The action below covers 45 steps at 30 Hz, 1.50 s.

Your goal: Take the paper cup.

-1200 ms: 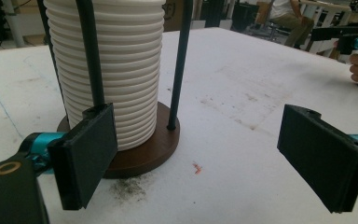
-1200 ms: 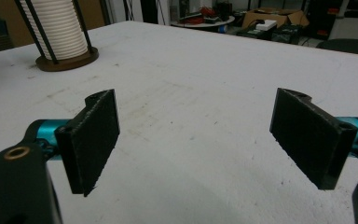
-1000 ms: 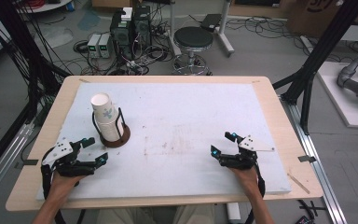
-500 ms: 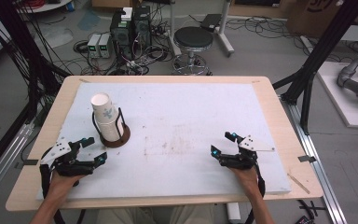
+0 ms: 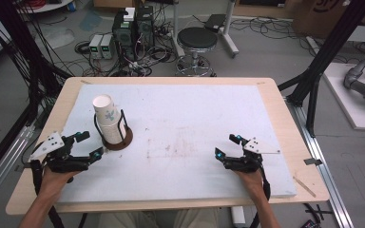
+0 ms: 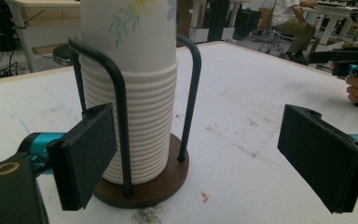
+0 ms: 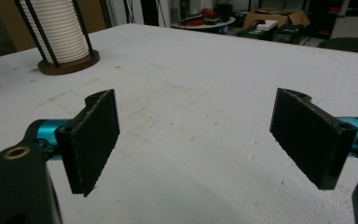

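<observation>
A person seated at a workshop table (image 5: 171,85) aims the left gripper (image 5: 91,146) at a stack of paper cups (image 5: 107,119), its jaws spread wide and holding nothing, the stack just ahead of them and not yet between the pads. The cups stand at about ten o'clock on the white mat (image 5: 190,123), nested tightly so that their rolled rims form fine horizontal ribs down the column, with a pale floral print on the smooth wall of the topmost cup. A holder of thin dark wire hoops (image 6: 120,116) rises around the column from a round brown wooden base (image 6: 163,179), apparently there to keep the tall, light stack upright and to let single cups be lifted out from above. In the left gripper view the stack sits left of centre, one flat black pad (image 6: 85,154) overlapping a hoop in the picture, the other pad (image 6: 324,156) well off to the side; the matte, slab-like pads on teal fittings look suited to pinching thin paper walls without crushing them. The right gripper (image 5: 225,148) rests at about five o'clock, well apart from the cups, likewise wide open and empty, seemingly waiting its turn. The mat is soft-looking, faintly grained and smudged with grey marks near its middle; the table's pale wooden edge frames it.
</observation>
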Each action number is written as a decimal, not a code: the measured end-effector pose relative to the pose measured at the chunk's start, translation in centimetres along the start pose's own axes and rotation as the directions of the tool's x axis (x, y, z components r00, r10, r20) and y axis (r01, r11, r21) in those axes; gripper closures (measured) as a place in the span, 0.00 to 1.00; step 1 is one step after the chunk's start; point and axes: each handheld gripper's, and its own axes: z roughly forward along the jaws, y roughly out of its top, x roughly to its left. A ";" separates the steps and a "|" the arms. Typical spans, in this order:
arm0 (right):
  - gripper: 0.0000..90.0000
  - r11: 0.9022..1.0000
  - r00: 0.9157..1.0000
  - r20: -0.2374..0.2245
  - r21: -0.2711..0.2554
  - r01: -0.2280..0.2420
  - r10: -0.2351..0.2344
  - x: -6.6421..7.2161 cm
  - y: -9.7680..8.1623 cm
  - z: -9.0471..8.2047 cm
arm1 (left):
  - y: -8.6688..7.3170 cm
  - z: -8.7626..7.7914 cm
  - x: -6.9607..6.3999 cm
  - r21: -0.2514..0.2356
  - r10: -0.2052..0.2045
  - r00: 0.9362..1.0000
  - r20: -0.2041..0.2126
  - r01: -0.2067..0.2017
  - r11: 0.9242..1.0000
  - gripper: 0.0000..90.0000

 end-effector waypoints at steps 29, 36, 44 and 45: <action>0.18 1.000 1.000 -0.004 -0.009 -0.002 0.002 0.0 0.0 -0.1 | 12.3 -0.5 2.6 0.065 0.109 0.992 0.069 -0.113 0.991 0.13; 0.18 1.000 1.000 -0.002 -0.009 -0.004 0.004 0.0 -0.1 -0.1 | 14.3 0.5 3.9 0.133 0.116 0.986 0.119 -0.131 0.982 0.13; 0.18 1.000 1.000 0.000 -0.012 -0.006 0.006 0.0 -0.1 -0.1 | 15.8 1.3 4.8 0.200 0.132 0.978 0.160 -0.163 0.966 0.13; 0.18 1.000 1.000 -0.001 -0.012 -0.006 0.006 0.0 -0.1 -0.1 | 16.1 1.4 4.9 0.206 0.133 0.978 0.164 -0.166 0.964 0.13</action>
